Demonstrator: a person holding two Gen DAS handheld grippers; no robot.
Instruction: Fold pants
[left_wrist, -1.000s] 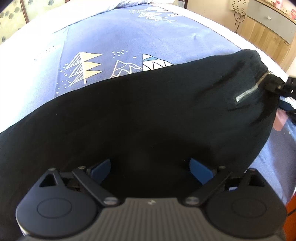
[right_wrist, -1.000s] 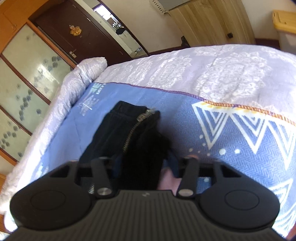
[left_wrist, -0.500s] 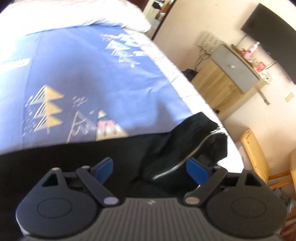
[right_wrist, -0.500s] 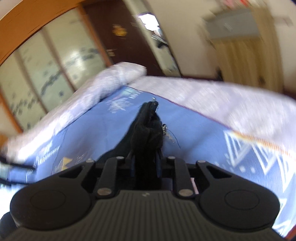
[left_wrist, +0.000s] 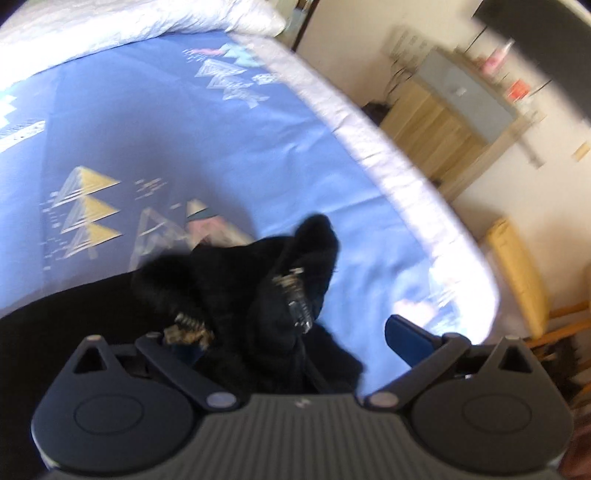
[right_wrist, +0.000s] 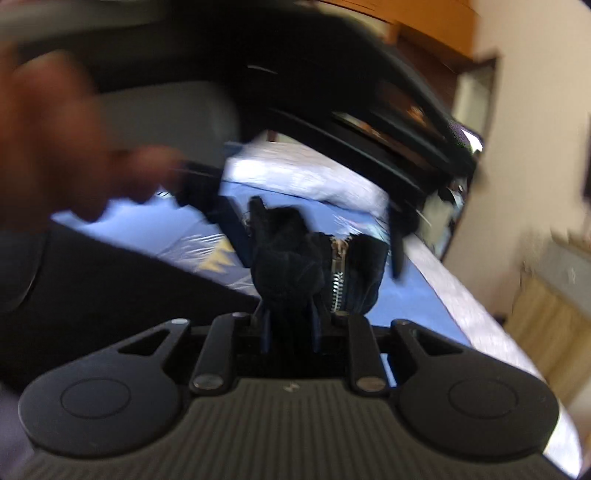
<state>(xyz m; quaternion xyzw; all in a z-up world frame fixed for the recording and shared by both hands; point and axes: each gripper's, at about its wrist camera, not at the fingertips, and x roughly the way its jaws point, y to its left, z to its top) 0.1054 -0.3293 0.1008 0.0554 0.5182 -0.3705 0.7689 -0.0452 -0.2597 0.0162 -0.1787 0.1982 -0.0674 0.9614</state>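
The black pants (left_wrist: 236, 288) with a metal zipper (left_wrist: 295, 302) lie bunched on the blue patterned bed sheet (left_wrist: 184, 140). In the left wrist view my left gripper (left_wrist: 295, 343) is open, with the bunched waist between its blue fingers (left_wrist: 406, 339). In the right wrist view my right gripper (right_wrist: 290, 325) is shut on a fold of the black pants (right_wrist: 288, 266) beside the zipper (right_wrist: 338, 273). The left gripper (right_wrist: 314, 236) and the hand (right_wrist: 55, 140) holding it show blurred just ahead, straddling the same bunch.
White quilted bedding (left_wrist: 388, 147) borders the sheet on the right. A wooden cabinet with a grey top (left_wrist: 443, 122) and a wooden chair (left_wrist: 524, 280) stand beyond the bed's edge. A white pillow (left_wrist: 147, 22) lies at the head.
My right gripper has carried the waist end of the pants over toward the left gripper. The pants have gone from spread flat to bunched between the left fingers. Both cameras swung.
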